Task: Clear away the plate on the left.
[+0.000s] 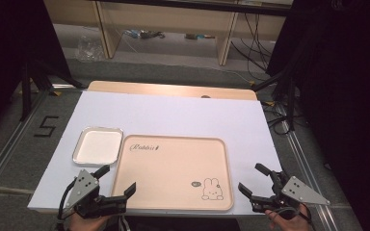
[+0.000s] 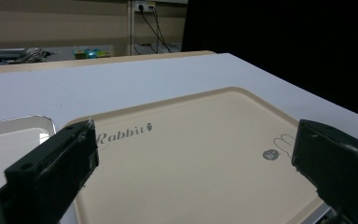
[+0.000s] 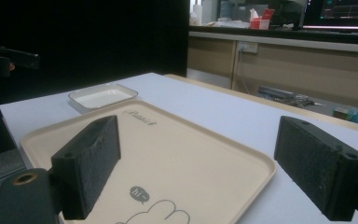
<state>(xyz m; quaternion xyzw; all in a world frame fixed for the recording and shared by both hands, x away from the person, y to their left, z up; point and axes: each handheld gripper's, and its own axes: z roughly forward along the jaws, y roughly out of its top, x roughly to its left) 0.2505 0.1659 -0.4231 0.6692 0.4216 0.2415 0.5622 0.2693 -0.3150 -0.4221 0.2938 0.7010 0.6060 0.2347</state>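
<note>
Looking at the tray: the beige tray lies flat in the lower middle of the high view, on the white board that covers the table, its near edge close to the board's near edge.
Tray, how it will handle: I judge it a light, stiff plastic sheet with a low raised rim; smooth, so likely slippery under my pads, not fragile, though it could flex or tip if lifted from one side alone.
Tray, where to take hold: the rim at its two lower corners, one pad over and one under; the flat middle, with the rabbit drawing at its lower right, gives nothing to pinch.
Small dish: a white dish with a shiny rim lies just beside the tray's upper left corner; whether they touch I cannot tell.
Left gripper: my left gripper, lower left of the high view, hovers at the tray's lower left corner; its jaws stand spread wide, holding nothing and touching nothing.
Right gripper: my right gripper, lower right of the high view, sits just off the tray's lower right corner, jaws spread wide and empty, aimed across the tray.
</note>
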